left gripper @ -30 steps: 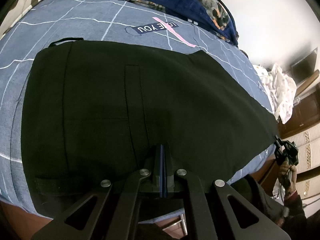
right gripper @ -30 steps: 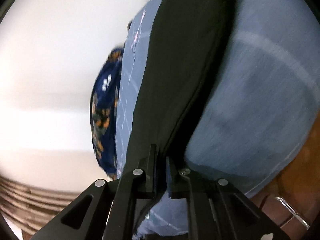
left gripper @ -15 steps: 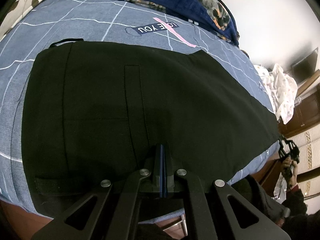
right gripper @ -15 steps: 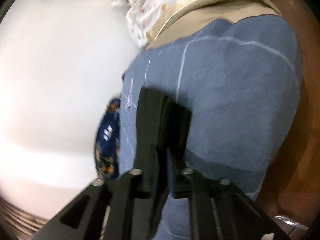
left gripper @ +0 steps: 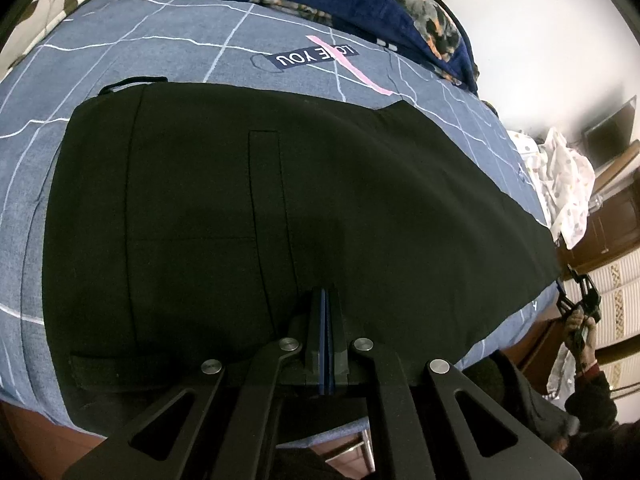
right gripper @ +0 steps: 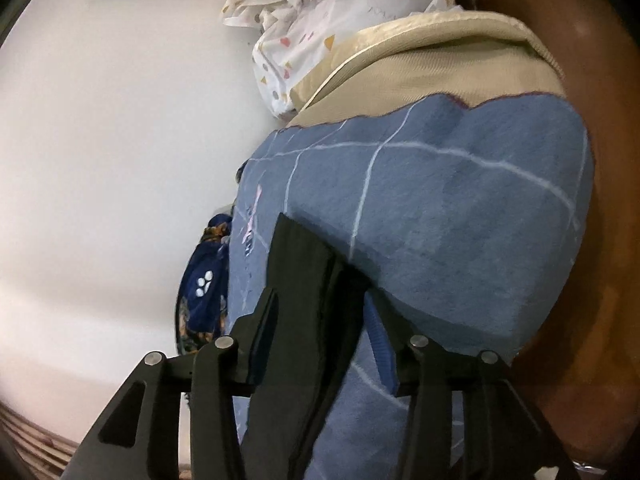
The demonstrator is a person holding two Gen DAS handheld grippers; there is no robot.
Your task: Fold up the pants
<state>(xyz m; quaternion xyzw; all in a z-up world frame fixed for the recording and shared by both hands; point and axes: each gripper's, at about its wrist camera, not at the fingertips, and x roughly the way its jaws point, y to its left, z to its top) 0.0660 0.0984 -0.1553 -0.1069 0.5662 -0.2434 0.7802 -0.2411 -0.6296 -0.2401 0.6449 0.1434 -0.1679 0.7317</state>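
Now right gripper (right gripper: 324, 320) freshly opened around pants (right gripper: 304, 280).

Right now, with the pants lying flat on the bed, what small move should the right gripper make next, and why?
Probably back the right gripper off the leg end of the black pants. Its fingers have just been opening and the cloth only hangs loosely between them, while the left gripper is shut over the seat.
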